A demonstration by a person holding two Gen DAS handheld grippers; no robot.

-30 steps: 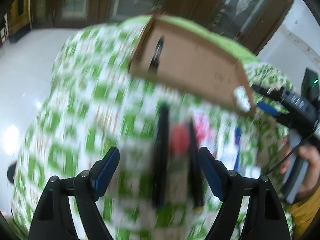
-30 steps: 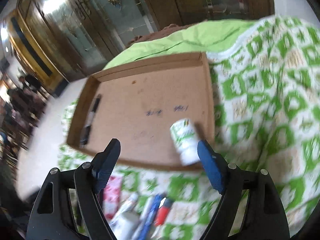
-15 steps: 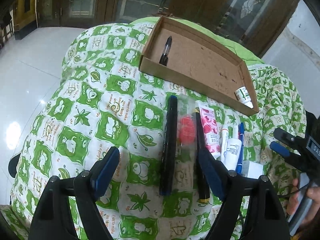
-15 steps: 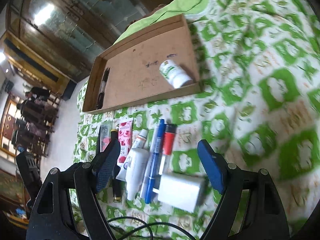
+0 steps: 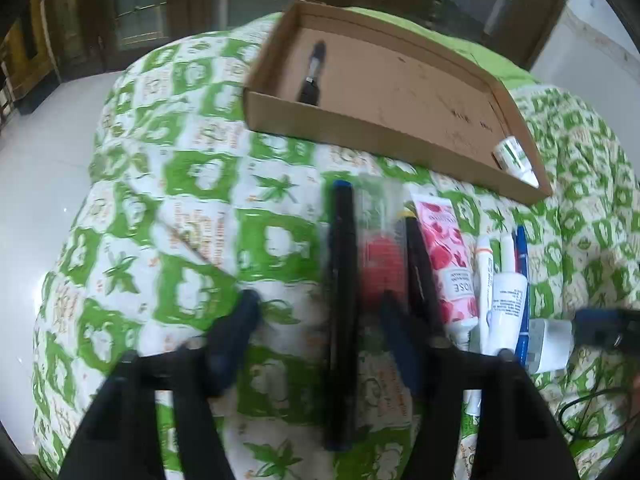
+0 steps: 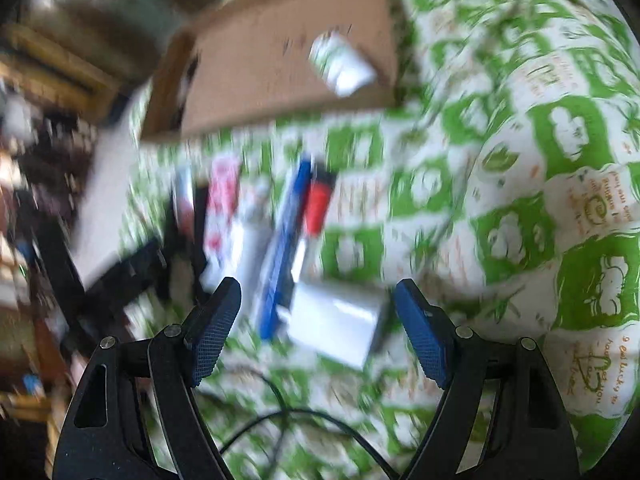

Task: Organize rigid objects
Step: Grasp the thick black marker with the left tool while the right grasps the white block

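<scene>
A row of objects lies on the green-and-white cloth. In the left wrist view my left gripper (image 5: 320, 332) is open, its fingers either side of a long black marker (image 5: 340, 280). Right of it lie a clear case with a red part (image 5: 378, 256), a second black pen (image 5: 420, 272), a pink rose tube (image 5: 444, 256), white tubes (image 5: 506, 296) and a blue pen (image 5: 522, 252). My right gripper (image 6: 318, 320) is open just above a white box (image 6: 340, 324), beside the blue pen (image 6: 286, 236) and a red-capped marker (image 6: 318, 204). The right view is blurred.
A shallow cardboard tray (image 5: 400, 132) lies at the far side, holding a black pen (image 5: 314, 72) at its left and a small white bottle (image 5: 514, 156) in its right corner. A black cable (image 6: 288, 420) runs under the right gripper. The cloth drops to a white floor (image 5: 36, 168) on the left.
My left gripper has moved down and forward over the black marker. My right gripper has swung down towards the white box; the tray looks farther off.
</scene>
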